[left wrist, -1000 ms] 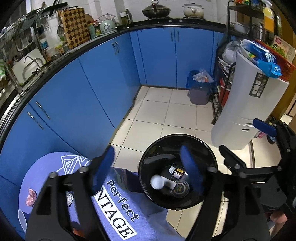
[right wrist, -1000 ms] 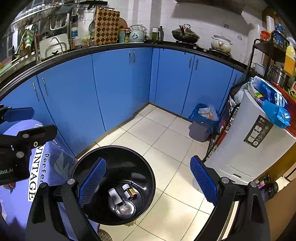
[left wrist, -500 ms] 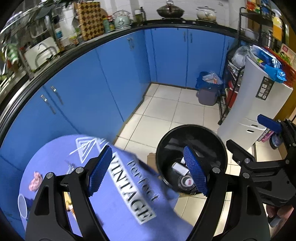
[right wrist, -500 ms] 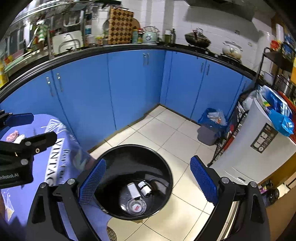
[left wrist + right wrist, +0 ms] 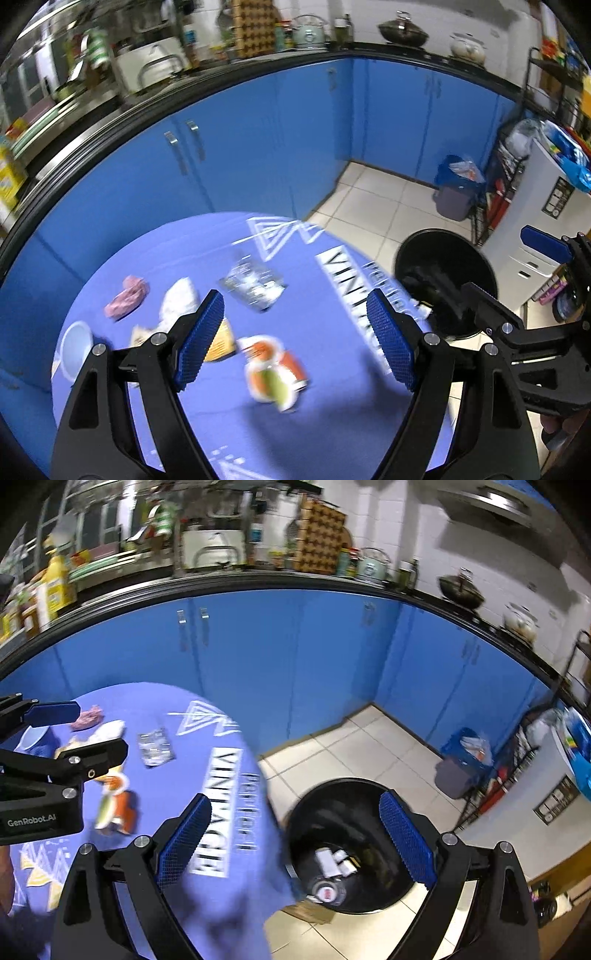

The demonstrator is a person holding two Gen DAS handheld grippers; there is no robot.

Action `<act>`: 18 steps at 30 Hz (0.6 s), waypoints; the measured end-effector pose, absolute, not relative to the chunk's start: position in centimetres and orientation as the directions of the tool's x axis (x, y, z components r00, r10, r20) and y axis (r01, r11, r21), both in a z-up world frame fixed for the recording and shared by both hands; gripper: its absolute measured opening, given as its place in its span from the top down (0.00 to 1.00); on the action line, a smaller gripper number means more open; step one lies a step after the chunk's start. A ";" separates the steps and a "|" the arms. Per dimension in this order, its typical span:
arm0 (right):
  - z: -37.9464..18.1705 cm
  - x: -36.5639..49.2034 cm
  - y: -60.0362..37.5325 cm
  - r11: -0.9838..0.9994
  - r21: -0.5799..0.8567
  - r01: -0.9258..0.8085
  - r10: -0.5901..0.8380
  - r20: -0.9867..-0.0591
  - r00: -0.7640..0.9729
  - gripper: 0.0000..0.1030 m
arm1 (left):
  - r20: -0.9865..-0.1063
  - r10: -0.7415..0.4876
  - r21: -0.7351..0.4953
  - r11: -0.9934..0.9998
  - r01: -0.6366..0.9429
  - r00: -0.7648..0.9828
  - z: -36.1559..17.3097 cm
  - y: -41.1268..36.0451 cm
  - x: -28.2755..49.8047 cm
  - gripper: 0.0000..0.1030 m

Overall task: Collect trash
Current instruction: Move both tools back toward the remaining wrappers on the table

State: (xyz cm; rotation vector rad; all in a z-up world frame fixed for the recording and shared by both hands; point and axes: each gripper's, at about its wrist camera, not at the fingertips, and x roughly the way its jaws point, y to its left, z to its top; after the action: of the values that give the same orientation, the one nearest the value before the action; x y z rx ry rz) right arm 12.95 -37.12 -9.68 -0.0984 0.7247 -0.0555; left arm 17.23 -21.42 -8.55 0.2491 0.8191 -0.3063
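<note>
Cloth on worktop (image 5: 332, 424) reads "VINTAGE"; left tongs (image 5: 40, 786) body marked "GenRobot.AI". Vs 0.5 s ago, both views swung left: wrappers (image 5: 275, 373) now under left tongs (image 5: 295, 341). Both tongs wide open, empty; right tongs (image 5: 295, 845) near black bin (image 5: 351, 794) w/ trash.

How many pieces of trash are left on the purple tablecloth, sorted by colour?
Pink: 1, crumpled wad
White: 2, cup and tissue
Silver: 1, foil wrapper
Yellow: 1, packet
Orange-green: 1, packet
Total: 6
</note>
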 end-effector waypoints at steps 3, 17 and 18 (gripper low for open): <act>-9.9 13.4 -34.3 0.993 -0.115 -0.033 -0.053 -0.669 0.741 0.13 | -0.751 -0.154 0.085 0.942 0.326 0.642 -8.8 -18.9 17.3 0.23; -14.5 16.6 -23.6 0.976 -0.109 -0.187 0.038 -0.765 0.643 0.13 | -0.839 -0.110 0.019 0.973 0.230 0.534 -14.6 -7.1 18.5 0.23; -14.9 16.9 -23.2 0.976 -0.104 -0.190 0.041 -0.773 0.633 0.13 | -0.843 -0.106 0.020 0.973 0.229 0.527 -15.1 -6.6 18.7 0.23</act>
State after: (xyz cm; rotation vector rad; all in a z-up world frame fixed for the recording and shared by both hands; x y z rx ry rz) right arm 16.86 -23.16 -14.93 -0.1828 0.8769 0.1331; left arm 18.72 -6.59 -15.06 0.1342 0.9968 -0.2012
